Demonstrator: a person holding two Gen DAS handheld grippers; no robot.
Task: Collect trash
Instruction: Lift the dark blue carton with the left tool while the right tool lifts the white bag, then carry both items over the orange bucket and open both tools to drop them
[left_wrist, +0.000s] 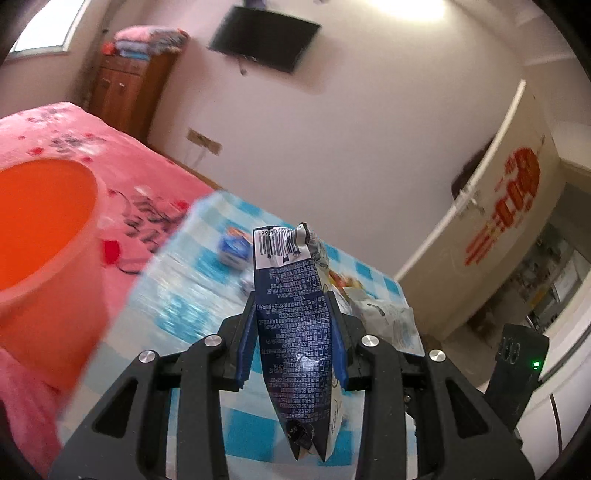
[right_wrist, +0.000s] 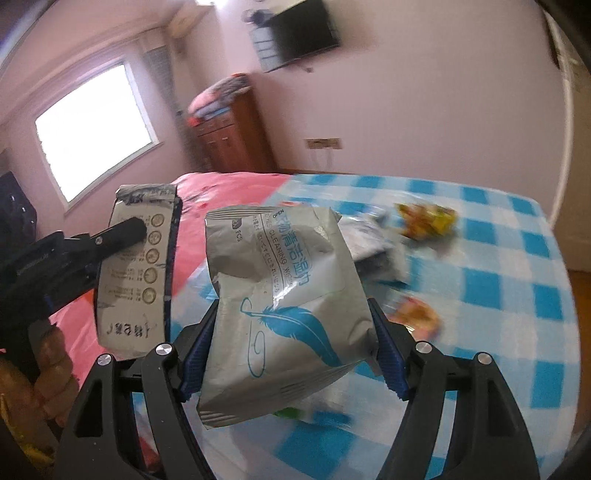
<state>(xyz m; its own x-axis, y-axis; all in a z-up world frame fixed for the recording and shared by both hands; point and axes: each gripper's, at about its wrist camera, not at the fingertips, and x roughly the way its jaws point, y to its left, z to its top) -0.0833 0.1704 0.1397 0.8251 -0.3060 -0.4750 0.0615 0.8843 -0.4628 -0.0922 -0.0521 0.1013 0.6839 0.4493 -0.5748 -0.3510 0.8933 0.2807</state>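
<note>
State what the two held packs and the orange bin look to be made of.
Dark blue pack in left gripper: thin printed film, probably plastic; creased, glossy. Grey wipes pack in right gripper: soft plastic film, dented, satin sheen. Orange bin: likely moulded plastic, smooth and uniform.

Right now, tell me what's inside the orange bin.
The orange bin shows only bare orange inner wall in the left wrist view. Its bottom is cut off by the rim and blurred, so whether any trash is inside cannot be told.
</note>
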